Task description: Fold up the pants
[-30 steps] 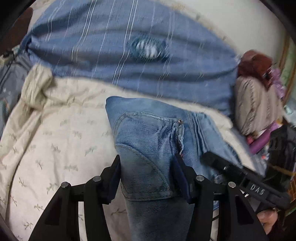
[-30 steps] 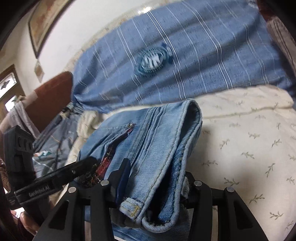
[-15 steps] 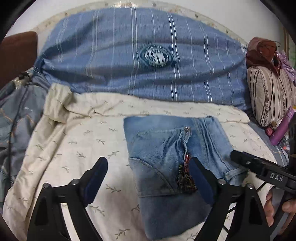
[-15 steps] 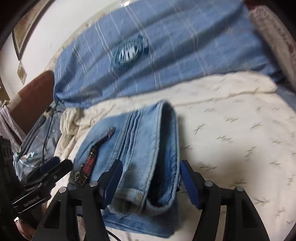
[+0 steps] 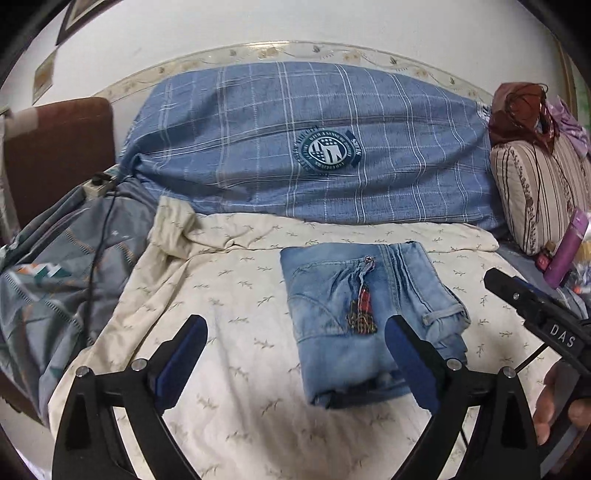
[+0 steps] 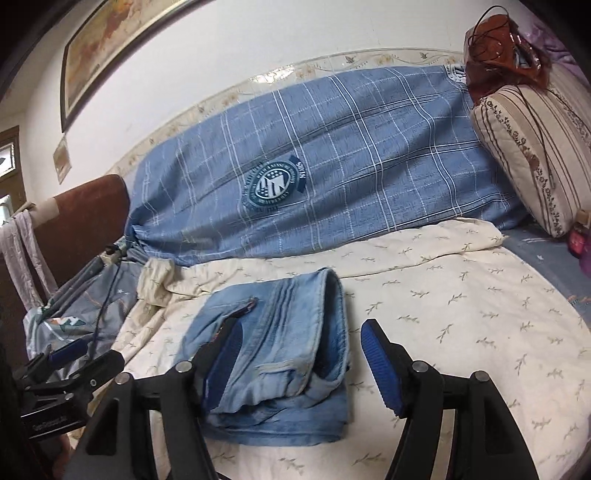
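While both of my grippers hang over the bed, the cream leaf-print sheet [image 5: 236, 295] fills most of what I see. Against the white wall [image 5: 295, 26] at twelve o'clock lies a long blue plaid bolster [image 5: 258, 147] with a round crest badge [image 5: 327, 149]. A brown headboard [image 5: 55, 147] stands at nine o'clock, with a grey patterned quilt [image 5: 55, 266] bunched below it and a black cable [image 5: 99, 236] trailing across. At three o'clock sits a striped cushion [image 5: 535, 192] with a reddish-brown cloth [image 5: 517, 107] heaped on top and a purple bottle [image 5: 567, 251] leaning beside it. A framed picture [image 6: 110, 48] hangs at eleven o'clock in the right wrist view.

The folded jeans [image 5: 362, 314] lie flat on the sheet at centre, a small red and gold charm [image 5: 364, 310] hanging from the zip pull.

My left gripper [image 5: 295, 354] is spreading its jaws, already wide, with nothing pinched; the jeans sit beyond its blue pads [image 5: 181, 354], free. My right gripper [image 6: 303, 362] stands parted too, its pads [image 6: 380, 365] straddling the folded edge of the jeans without pressing. A hand [image 5: 557, 402] shows at four o'clock in the left view.
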Available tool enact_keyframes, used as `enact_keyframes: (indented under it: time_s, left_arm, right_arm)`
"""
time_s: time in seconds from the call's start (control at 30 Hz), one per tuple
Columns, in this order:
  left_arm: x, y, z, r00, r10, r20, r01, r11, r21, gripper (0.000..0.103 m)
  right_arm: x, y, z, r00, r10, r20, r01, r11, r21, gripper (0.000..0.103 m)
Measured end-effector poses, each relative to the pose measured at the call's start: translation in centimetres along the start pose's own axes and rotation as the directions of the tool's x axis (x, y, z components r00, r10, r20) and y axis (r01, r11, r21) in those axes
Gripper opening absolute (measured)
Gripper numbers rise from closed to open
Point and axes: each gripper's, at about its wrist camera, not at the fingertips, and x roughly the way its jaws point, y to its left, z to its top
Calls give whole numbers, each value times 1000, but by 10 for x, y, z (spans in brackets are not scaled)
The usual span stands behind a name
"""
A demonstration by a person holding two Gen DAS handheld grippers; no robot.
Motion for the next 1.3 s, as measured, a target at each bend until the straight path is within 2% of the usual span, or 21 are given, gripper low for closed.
enact_keyframes:
  time_s: [0.3, 0.63, 0.87, 1.13, 1.3]
  left_arm:
    - [-35, 3, -7, 994, 101, 37, -102, 994, 45, 98]
    - [-62, 0, -7, 987, 140, 81, -146, 987, 67, 100]
    - [-59, 2, -9, 982, 171, 80, -175, 983, 52, 100]
    - [-43, 10, -12, 980, 190, 57, -192, 981, 16, 100]
    - [-45, 10, -11, 978, 189, 88, -192, 981, 21, 100]
  right_arm:
    - [-32, 19, -15, 998, 44, 46, -44, 999, -11, 71]
    - [-66, 30, -29, 991, 73, 114, -71, 997, -17, 73]
    - [-83, 49, -37, 985, 56, 166, -37, 992, -117, 74]
    - [-78, 48, -38, 987, 58, 151, -39, 991, -126, 75]
    - [-73, 47, -37, 988, 66, 140, -49, 991, -122, 75]
